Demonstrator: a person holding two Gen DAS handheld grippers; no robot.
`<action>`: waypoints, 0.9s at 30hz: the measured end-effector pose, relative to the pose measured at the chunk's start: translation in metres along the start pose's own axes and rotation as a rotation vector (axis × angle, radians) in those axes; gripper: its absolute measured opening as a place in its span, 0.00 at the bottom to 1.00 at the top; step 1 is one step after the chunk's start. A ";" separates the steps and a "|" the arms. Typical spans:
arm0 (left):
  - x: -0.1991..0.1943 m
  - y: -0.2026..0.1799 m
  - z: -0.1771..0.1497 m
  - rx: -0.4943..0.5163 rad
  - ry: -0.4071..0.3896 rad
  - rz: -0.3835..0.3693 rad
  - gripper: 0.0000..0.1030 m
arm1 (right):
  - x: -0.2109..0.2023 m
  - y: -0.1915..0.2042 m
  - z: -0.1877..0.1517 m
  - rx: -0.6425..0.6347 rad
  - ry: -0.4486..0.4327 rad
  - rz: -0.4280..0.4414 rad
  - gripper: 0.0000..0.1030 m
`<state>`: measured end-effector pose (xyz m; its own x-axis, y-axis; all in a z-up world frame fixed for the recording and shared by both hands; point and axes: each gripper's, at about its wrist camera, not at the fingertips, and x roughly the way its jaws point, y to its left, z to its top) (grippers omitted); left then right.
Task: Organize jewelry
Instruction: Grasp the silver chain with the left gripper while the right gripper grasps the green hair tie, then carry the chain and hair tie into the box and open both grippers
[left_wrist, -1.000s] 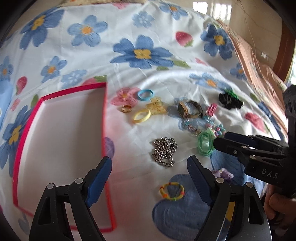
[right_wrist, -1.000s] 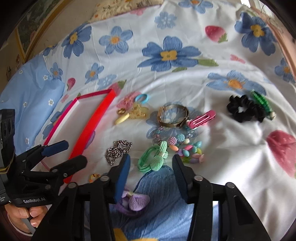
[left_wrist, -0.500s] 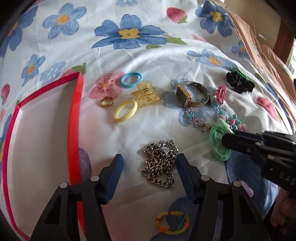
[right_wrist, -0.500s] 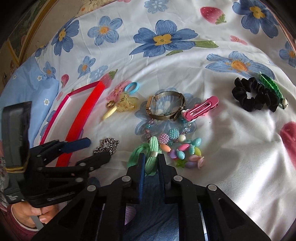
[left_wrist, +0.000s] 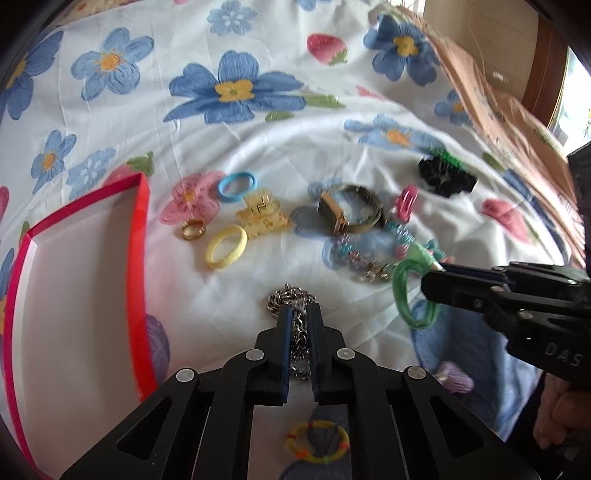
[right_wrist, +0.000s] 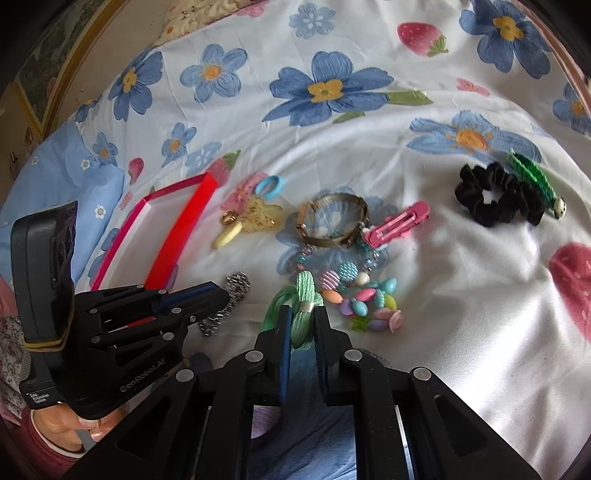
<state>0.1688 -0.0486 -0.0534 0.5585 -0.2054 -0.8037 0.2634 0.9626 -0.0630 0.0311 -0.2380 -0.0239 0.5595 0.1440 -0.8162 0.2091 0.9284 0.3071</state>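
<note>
Left hand-held gripper (left_wrist: 299, 314) clamped on silver chain (left_wrist: 291, 299); right hand-held gripper (right_wrist: 301, 317) clamped on green hair tie (right_wrist: 301, 295).

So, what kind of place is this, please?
Probably a bedroom at home: a white flower-printed bedsheet covers a soft, wrinkled surface, a light blue pillow lies beside it, and a framed picture leans behind.

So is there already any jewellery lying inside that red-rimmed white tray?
No, the red-rimmed white tray shows only its bare white floor, while the silver metal chain lies outside it on the flowered sheet.
</note>
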 end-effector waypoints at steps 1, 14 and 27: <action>-0.006 0.001 -0.001 -0.006 -0.010 -0.002 0.07 | -0.002 0.002 0.001 -0.004 -0.004 0.003 0.11; -0.109 0.032 -0.027 -0.113 -0.174 -0.023 0.06 | -0.019 0.047 0.011 -0.073 -0.054 0.061 0.10; -0.192 0.069 -0.058 -0.201 -0.302 0.039 0.06 | -0.014 0.121 0.018 -0.197 -0.056 0.179 0.10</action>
<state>0.0346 0.0675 0.0623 0.7803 -0.1813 -0.5986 0.0936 0.9801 -0.1749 0.0635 -0.1341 0.0335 0.6183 0.2976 -0.7275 -0.0538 0.9394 0.3385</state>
